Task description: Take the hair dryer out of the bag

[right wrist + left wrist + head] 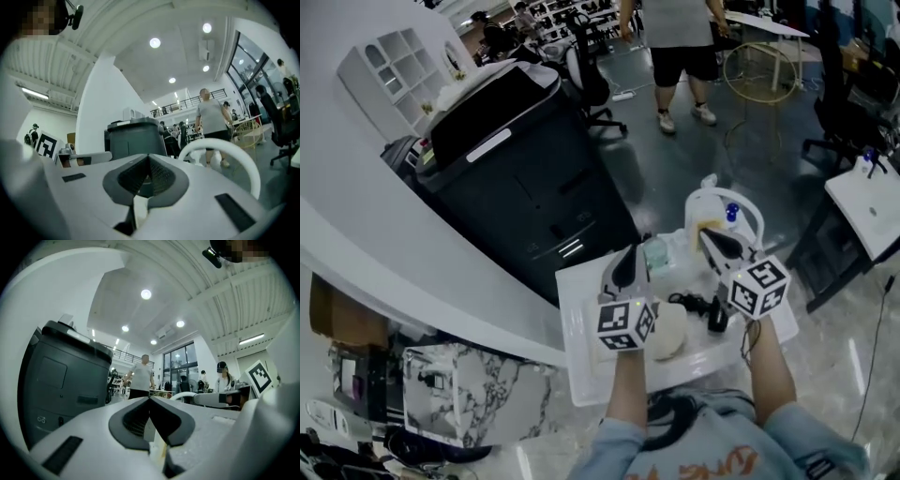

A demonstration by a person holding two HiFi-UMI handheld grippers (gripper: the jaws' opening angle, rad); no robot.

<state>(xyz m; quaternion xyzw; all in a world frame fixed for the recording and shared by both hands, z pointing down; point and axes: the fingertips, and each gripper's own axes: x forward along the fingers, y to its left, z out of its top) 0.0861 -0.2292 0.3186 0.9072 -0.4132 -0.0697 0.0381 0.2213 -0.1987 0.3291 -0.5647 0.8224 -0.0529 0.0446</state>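
A pale rounded object [667,330] with a black cord [687,303] and plug lies on the white table [581,356]; it looks like the hair dryer. Behind it stands the bag [712,220] with a white loop handle [220,154] and a blue-capped bottle [731,213] inside. My left gripper [626,267] [150,401] is held up level above the table, jaws shut, nothing held. My right gripper [712,242] [150,159] is also raised and level, shut and empty. It sits just in front of the bag handle.
A large dark printer or cabinet [525,178] stands beyond the table's far left. A curved white counter [384,253] runs along the left. A person [680,56] stands on the floor further off. Office chairs and a white desk [872,202] are at the right.
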